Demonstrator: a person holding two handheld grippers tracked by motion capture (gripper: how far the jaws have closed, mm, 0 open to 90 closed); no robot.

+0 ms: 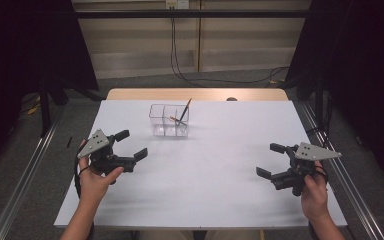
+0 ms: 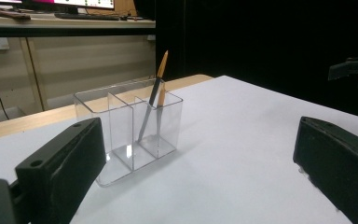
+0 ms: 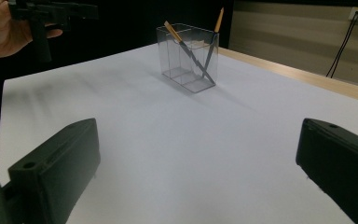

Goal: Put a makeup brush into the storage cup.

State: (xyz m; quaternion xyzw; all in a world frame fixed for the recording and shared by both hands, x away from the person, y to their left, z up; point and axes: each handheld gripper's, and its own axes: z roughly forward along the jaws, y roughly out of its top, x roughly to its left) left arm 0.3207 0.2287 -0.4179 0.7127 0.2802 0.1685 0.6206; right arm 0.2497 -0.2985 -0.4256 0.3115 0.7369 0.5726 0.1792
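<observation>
Two tools — left tool [image 1: 132, 145] and right tool [image 1: 271, 160] — hover wide open over the white surface [image 1: 205, 165], apart from the clear organizer [image 1: 169, 120] holding two brushes [image 1: 183, 113] — likely the next reach.

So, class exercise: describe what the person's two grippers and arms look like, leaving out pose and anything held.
Each hand carries a black two-jaw gripper. The left gripper and right gripper each bear a grey three-cornered plate on top, dotted with small dark holes. Their jaws are blocky black slabs, and one on each gripper shows a round hole near its end. A dark cable loops by the left hand. Both forearms are bare, with no sleeves in sight.
</observation>
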